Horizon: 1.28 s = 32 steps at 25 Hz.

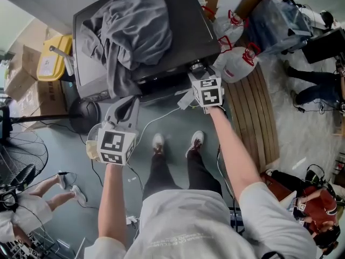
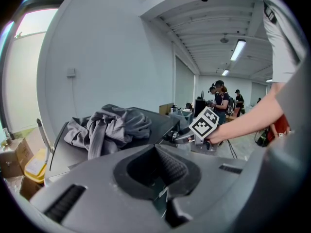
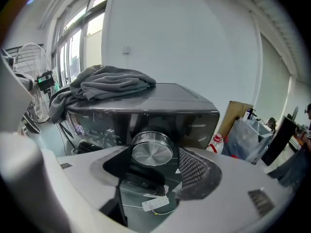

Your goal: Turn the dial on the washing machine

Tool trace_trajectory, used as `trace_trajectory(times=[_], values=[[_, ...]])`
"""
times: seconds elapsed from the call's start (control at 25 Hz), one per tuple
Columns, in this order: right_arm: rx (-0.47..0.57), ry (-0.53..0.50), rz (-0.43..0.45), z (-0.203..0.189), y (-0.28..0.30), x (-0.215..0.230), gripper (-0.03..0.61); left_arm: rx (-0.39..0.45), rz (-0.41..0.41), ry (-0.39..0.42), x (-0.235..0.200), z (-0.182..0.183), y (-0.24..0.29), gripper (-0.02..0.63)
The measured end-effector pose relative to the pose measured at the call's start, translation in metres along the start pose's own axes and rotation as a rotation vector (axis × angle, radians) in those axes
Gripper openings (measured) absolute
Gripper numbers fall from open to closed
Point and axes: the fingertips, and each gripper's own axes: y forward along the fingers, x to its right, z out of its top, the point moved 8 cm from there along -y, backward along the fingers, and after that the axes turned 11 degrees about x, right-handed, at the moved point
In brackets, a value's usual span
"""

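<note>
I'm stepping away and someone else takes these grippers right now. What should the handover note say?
Left gripper: shut, empty, held low in front of the washing machine, away from the controls.
Right gripper: jaws open, up at the front panel, with the metal dial between them. I can't tell whether the pads touch it.
Things: the dial sits on the dark front panel. Grey clothes lie heaped on top of the machine.
Done: the right gripper is lined up on the dial.
Left: probably close on the dial and turn it.
</note>
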Motion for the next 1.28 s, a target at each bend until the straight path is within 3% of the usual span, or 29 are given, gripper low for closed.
trace_trajectory(times=[0.16,0.32,0.36,0.48,0.56,0.72,0.96,1.28], values=[[-0.001,-0.019,0.038,0.02,-0.026,0.014,0.296,0.047,-0.014,0.008,-0.006,0.017,0.008,0.012],[0.036,-0.101,0.156,0.058,-0.066,0.025,0.293,0.109,-0.022,0.051,-0.011,0.05,0.014,0.012],[0.058,-0.119,0.152,0.07,-0.078,0.028,0.265,0.125,-0.02,0.062,-0.011,0.06,0.014,0.012],[0.168,-0.137,0.066,0.11,-0.114,0.042,0.07,0.181,-0.021,0.104,-0.013,0.089,0.016,0.012],[0.241,-0.133,0.021,0.136,-0.137,0.049,0.038,0.214,-0.025,0.134,-0.014,0.108,0.016,0.012],[0.355,-0.142,-0.022,0.181,-0.179,0.055,0.018,0.274,-0.027,0.19,-0.015,0.145,0.014,0.012],[0.469,-0.204,-0.019,0.235,-0.227,0.042,0.015,0.345,-0.021,0.257,-0.023,0.192,0.006,0.012],[0.583,-0.287,0.013,0.278,-0.27,0.019,0.015,0.434,-0.012,0.307,-0.026,0.237,-0.013,0.012]])
